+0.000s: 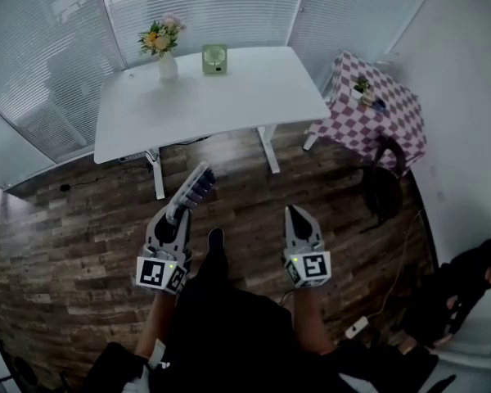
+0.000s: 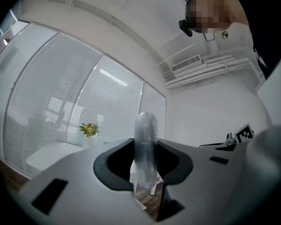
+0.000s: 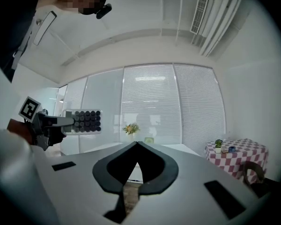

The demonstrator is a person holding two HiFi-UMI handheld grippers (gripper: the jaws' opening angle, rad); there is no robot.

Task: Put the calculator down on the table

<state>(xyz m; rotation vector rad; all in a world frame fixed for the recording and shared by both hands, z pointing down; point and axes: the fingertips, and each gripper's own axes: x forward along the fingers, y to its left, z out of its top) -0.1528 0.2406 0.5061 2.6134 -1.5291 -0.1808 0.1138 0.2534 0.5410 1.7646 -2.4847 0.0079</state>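
Calculator up in the left gripper, not yet at the table

The left gripper (image 1: 179,212) is clamped on the lower end of the calculator (image 1: 198,185), which juts forward over the wooden floor (image 1: 74,219), clear of the near edge of the white table (image 1: 229,105). In the left gripper view the calculator (image 2: 145,142) stands edge-on between the jaws. The right gripper (image 1: 295,213) is beside it and well apart, its jaws closed tip to tip with nothing between them. The front half of the tabletop is bare. A vase of flowers (image 1: 165,51) and a small green device (image 1: 214,59) sit along the far edge, by the blinds. A strip of bare floor lies between the grippers and the table's near edge. The checkered table (image 1: 389,117) stands off to the right, near the wall.
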